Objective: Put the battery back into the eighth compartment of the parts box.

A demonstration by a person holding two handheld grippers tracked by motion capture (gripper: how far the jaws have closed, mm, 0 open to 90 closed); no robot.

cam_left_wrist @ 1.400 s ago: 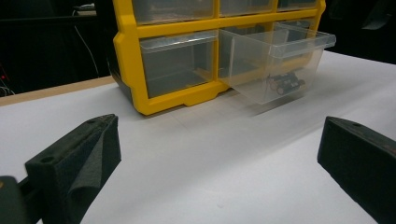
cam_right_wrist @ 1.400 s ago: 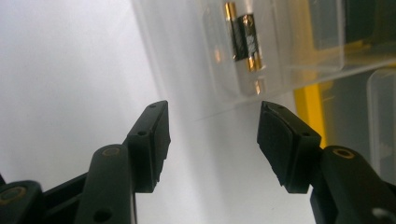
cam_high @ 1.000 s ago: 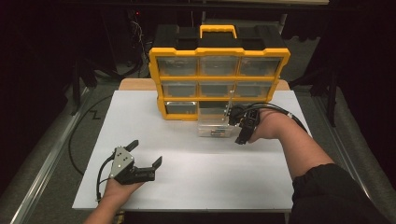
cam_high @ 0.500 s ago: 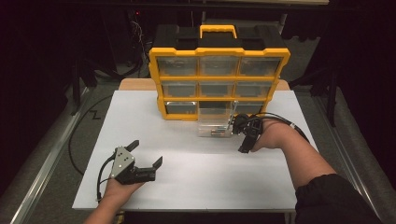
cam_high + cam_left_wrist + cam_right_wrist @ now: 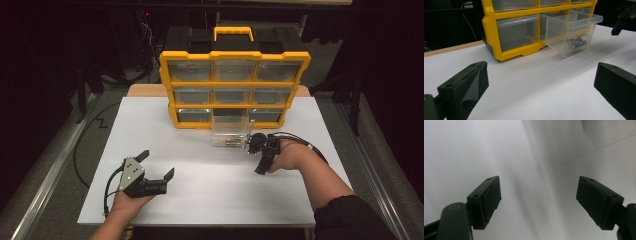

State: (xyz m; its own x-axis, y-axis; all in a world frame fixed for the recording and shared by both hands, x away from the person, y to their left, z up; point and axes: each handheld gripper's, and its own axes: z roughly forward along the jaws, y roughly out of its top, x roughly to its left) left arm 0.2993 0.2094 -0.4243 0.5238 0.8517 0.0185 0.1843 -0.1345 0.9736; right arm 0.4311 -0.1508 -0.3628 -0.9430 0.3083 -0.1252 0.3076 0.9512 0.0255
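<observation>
A yellow and black organizer (image 5: 235,85) with clear drawers stands at the back of the white board (image 5: 210,205). Its bottom middle drawer (image 5: 229,131) is pulled out, with a few batteries (image 5: 576,42) inside. My right gripper (image 5: 256,156) is just right of that drawer's front and points down at the board. Its jaws have just been opening and nothing is between them, as the right gripper view (image 5: 537,197) shows. My left gripper (image 5: 157,165) rests open at the front left and faces the organizer (image 5: 511,35), its jaws (image 5: 541,82) wide apart over bare board.
The board's edges drop to grey floor on both sides. A black cable (image 5: 85,145) lies left of the board. A wooden strip (image 5: 147,90) shows behind the board beside the organizer. The right gripper (image 5: 621,20) shows at the top right of the left gripper view.
My right gripper has dropped lower and come toward the front, away from the drawer's front, with its jaws spread wider. The left gripper has not moved.
</observation>
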